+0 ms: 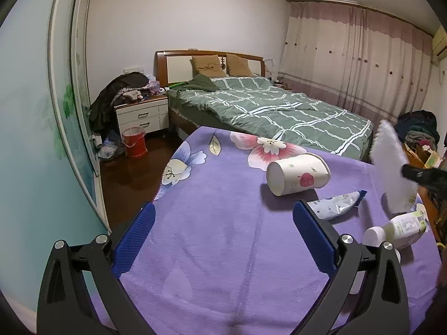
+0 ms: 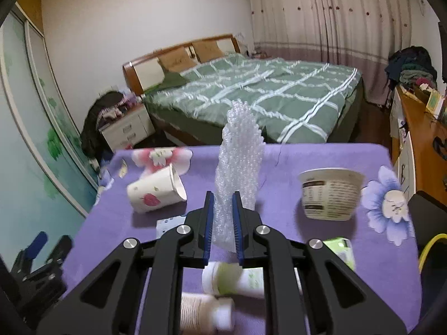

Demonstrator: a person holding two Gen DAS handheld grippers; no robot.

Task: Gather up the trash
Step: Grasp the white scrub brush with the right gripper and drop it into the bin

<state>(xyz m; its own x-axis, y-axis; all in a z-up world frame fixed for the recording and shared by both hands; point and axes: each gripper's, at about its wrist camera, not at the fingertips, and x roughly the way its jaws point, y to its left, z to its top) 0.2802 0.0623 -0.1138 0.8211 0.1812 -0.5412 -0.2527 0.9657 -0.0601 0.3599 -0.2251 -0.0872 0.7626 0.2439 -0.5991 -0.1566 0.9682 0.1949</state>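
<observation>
My right gripper (image 2: 223, 220) is shut on a strip of clear bubble wrap (image 2: 240, 153) and holds it upright above the purple flowered table cloth (image 2: 279, 167); the wrap also shows in the left wrist view (image 1: 391, 167). My left gripper (image 1: 223, 223) is open and empty over the cloth (image 1: 209, 209). A paper cup (image 1: 297, 173) lies on its side ahead of it, also in the right wrist view (image 2: 156, 189). A squeezed tube (image 1: 335, 206) and a white bottle (image 1: 396, 227) lie at the right. A paper bowl (image 2: 329, 194) stands right of the wrap.
Two more bottles (image 2: 234, 277) (image 2: 206, 312) lie under my right gripper, with a green packet (image 2: 340, 248) beside it. A green bed (image 1: 265, 106) stands behind the table. A red bucket (image 1: 134, 142) sits on the floor by the nightstand (image 1: 142, 114). A wooden desk (image 2: 419, 128) is at the right.
</observation>
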